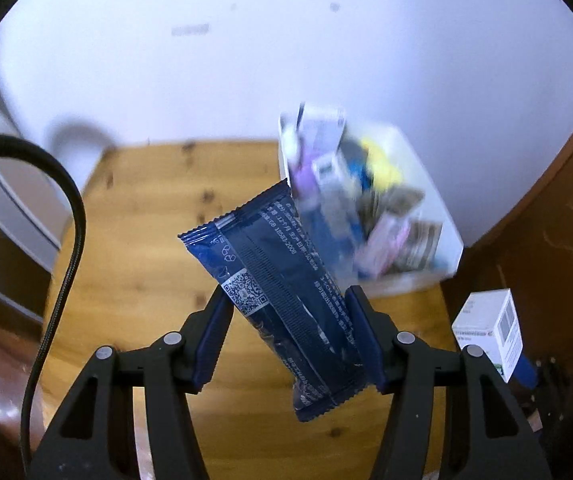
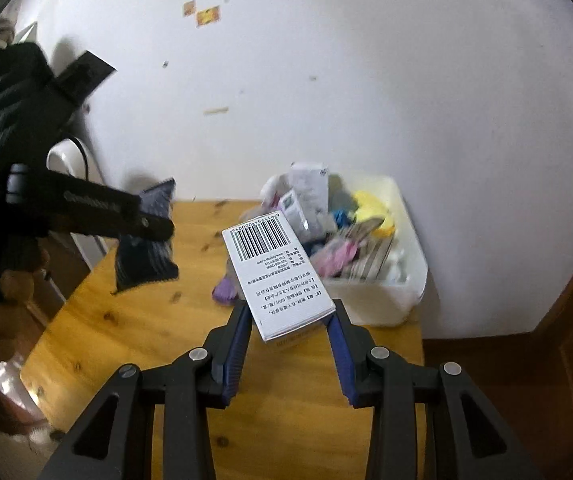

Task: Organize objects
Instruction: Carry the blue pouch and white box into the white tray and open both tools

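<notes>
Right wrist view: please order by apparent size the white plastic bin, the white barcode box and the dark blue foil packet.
1. White plastic bin
2. White barcode box, enlarged by nearness to the camera
3. Dark blue foil packet

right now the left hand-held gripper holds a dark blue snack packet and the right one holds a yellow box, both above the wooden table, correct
Not quite. The box in the right hand-held gripper is white with a barcode, as the right wrist view shows. The left hand-held gripper does hold the dark blue snack packet above the wooden table.
</notes>
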Available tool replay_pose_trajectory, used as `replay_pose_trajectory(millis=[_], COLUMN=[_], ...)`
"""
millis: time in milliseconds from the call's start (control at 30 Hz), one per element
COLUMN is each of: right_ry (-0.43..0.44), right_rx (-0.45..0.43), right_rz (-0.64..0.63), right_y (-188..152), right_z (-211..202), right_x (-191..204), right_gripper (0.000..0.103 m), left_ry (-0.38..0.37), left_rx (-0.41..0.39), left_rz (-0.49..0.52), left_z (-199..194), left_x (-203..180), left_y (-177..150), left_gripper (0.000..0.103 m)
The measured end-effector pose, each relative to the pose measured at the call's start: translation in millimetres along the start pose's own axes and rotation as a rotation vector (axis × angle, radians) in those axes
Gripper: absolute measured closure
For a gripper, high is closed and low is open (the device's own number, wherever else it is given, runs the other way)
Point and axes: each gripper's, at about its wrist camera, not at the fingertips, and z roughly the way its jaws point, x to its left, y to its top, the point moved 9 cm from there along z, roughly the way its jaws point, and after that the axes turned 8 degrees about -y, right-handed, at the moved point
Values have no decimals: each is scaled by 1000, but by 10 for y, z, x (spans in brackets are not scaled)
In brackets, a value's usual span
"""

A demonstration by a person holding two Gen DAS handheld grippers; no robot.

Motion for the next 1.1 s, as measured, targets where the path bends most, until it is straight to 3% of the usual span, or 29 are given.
replay_pose_trajectory(millis=[133, 267, 400, 633, 967, 1100], right_ry=[-19, -60, -105, -170, -226, -191], right_rx=[-4, 26, 66, 85, 144, 233], right_rz=[58, 145, 246, 340, 332, 340], right_y=[268, 534, 776, 1094, 1162, 940], right_z=[79, 261, 532, 922, 1680, 2020], right_x=[-105, -283, -508, -782, -824, -762], right_gripper=[64, 64, 63, 63, 62, 60], left_ry=[-19, 22, 31, 50, 54, 10], left_rx=[-24, -87, -109, -104, 19, 142], left_rz=[65, 155, 221, 311, 363, 347], left_z=[-99, -114, 96, 645, 1783, 2207], left_x=[-128, -297, -521, -802, -888, -828], left_y=[400, 827, 1263, 1703, 1875, 1713], left_gripper=[42, 42, 42, 42, 40, 39])
